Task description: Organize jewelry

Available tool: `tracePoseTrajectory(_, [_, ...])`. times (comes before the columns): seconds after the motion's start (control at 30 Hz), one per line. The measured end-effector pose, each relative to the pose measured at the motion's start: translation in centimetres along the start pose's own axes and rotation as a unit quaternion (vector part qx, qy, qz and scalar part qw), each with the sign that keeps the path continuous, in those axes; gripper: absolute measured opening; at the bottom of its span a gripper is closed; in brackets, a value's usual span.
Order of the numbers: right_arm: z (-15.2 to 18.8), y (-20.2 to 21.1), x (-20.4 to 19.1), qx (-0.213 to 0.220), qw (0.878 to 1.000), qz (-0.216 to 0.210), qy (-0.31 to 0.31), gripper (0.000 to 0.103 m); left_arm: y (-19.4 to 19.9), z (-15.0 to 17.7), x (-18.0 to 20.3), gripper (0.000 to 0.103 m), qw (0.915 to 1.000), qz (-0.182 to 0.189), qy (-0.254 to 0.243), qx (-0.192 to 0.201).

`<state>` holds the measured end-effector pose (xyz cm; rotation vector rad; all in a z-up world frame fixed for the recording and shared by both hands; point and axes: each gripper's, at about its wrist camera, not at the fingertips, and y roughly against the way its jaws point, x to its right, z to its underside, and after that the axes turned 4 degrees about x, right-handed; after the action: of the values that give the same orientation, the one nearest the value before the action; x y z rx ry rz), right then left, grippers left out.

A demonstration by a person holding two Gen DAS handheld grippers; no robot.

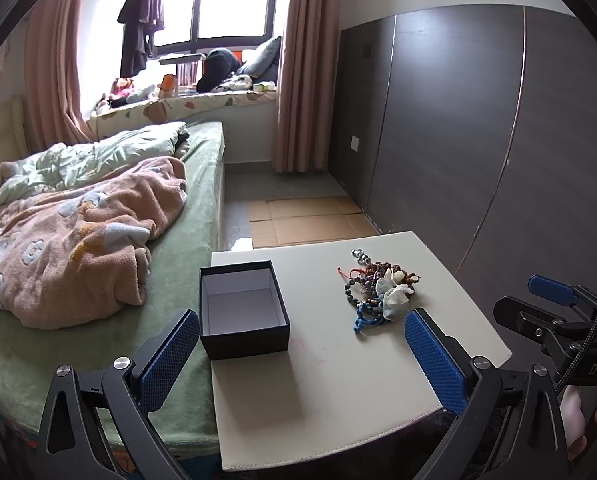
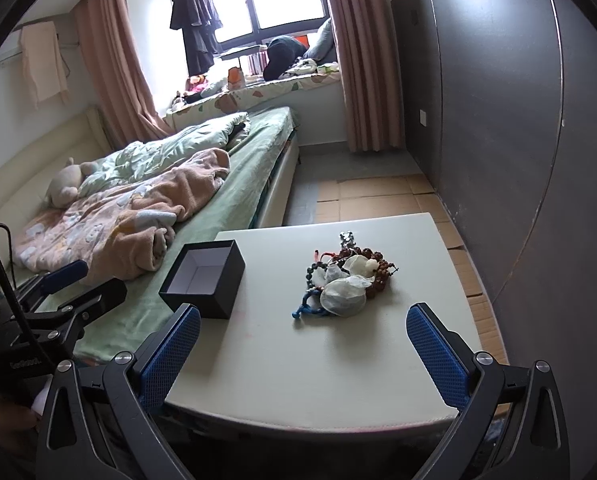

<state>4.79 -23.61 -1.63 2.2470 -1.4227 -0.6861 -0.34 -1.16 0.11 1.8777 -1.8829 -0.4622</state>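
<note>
A pile of jewelry [image 1: 378, 292], beaded bracelets, a blue cord and pale pouches, lies on the white table [image 1: 338, 380]; it also shows in the right wrist view [image 2: 344, 282]. An open, empty black box [image 1: 242, 312] with a white lining stands at the table's left edge, also in the right wrist view [image 2: 204, 278]. My left gripper [image 1: 302, 344] is open and empty, hovering near the table's front between the box and the pile. My right gripper [image 2: 304, 338] is open and empty, in front of the pile. The right gripper appears at the right edge of the left wrist view [image 1: 554, 300].
A bed [image 1: 98, 220] with a peach blanket and green sheet adjoins the table's left side. A dark wardrobe wall [image 1: 478, 120] runs along the right. Flattened cardboard [image 1: 306, 220] covers the floor beyond the table. A cluttered window seat [image 1: 186, 92] lies at the back.
</note>
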Motion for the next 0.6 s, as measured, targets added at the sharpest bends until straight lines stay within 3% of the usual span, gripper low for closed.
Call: tracePoseTrajectory(0.6, [-0.52, 0.53, 0.41, 0.003, 1.000, 0.009, 0.006, 0.103, 0.03, -0.40, 0.06, 0.103, 1.0000, 0.005, 0.005, 0.004])
